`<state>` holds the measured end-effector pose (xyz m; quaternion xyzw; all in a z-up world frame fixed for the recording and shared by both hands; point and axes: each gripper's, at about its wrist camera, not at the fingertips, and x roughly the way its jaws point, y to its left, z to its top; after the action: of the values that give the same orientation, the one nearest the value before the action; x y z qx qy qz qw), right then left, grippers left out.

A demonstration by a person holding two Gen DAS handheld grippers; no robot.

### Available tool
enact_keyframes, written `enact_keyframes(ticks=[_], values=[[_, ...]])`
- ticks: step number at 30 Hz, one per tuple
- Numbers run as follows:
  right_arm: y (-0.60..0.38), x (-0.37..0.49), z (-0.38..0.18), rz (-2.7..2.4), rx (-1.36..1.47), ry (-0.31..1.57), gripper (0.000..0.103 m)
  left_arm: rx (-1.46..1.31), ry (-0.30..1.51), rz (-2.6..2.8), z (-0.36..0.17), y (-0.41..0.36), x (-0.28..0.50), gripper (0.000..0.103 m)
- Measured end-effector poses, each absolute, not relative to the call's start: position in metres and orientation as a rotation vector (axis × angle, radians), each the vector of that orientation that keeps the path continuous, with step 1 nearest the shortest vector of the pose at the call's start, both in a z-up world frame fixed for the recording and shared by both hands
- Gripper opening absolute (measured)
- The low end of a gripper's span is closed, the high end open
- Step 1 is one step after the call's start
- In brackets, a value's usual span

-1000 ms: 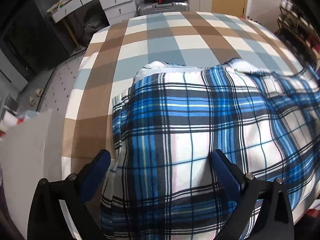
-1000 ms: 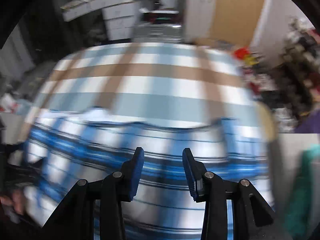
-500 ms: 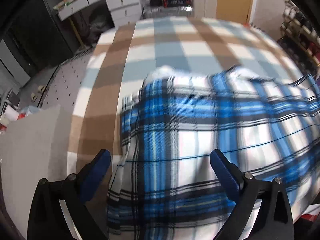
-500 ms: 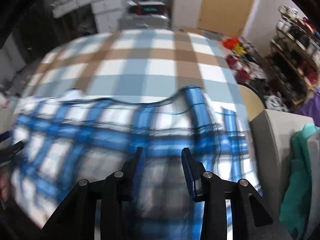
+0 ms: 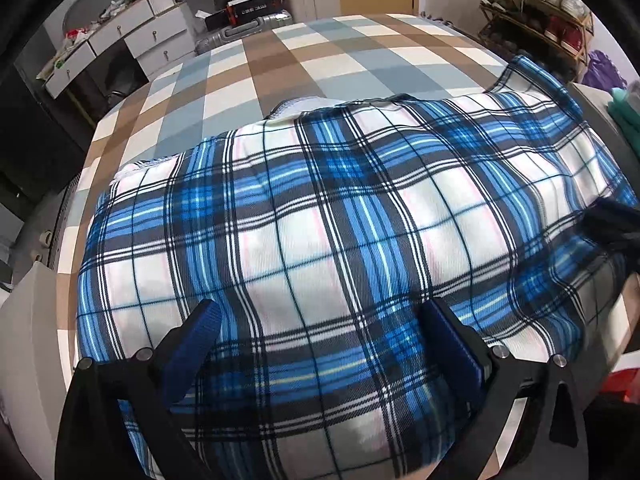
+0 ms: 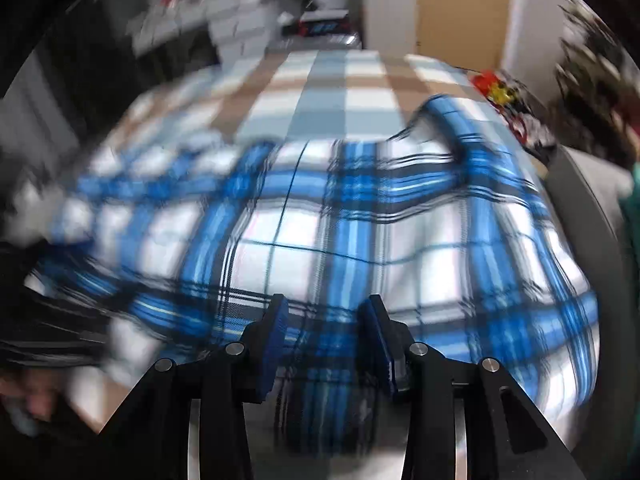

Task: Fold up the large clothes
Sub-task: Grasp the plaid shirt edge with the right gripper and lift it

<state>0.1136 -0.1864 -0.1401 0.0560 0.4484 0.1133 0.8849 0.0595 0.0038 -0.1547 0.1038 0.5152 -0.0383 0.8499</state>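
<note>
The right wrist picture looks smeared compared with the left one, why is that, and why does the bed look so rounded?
Right wrist view: motion blur streaks the plaid garment, while the hand-held gripper stays sharp. Left wrist view: crisp. Both: fisheye lens bulges the checked bed cover.

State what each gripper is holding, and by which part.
The left gripper is open over the blue plaid garment, holding nothing. The right gripper is narrowed around its near edge; the grip cannot be confirmed.
</note>
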Motion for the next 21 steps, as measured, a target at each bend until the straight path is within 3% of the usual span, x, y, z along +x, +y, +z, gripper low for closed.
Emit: enact_keyframes(ticks=[2, 4, 6, 11, 17, 21], values=[[-0.212, 0.095, -0.125, 0.216, 0.241, 0.885, 0.04, 0.234, 1.084, -0.066, -0.156, 0.002, 0.061, 0.103], [-0.24, 0.074, -0.117, 0.186, 0.376, 0.855, 0.06, 0.245, 1.079, -0.057, -0.156, -0.001, 0.06, 0.103], [-0.266, 0.055, -0.117, 0.187, 0.51, 0.841, 0.067, 0.237, 1.08, -0.055, -0.156, 0.003, 0.059, 0.103], [-0.303, 0.051, -0.145, 0.137, 0.742, 0.911, 0.07, 0.18, 1.092, -0.053, -0.149, 0.006, 0.055, 0.1], [-0.324, 0.066, -0.184, 0.113, 0.942, 0.989, 0.07, -0.078, 0.995, -0.318, -0.112, -0.022, 0.042, 0.1], [-0.326, 0.072, -0.189, 0.098, 0.989, 0.966, 0.074, 0.084, 1.0, -0.327, -0.124, -0.081, 0.047, 0.1]])
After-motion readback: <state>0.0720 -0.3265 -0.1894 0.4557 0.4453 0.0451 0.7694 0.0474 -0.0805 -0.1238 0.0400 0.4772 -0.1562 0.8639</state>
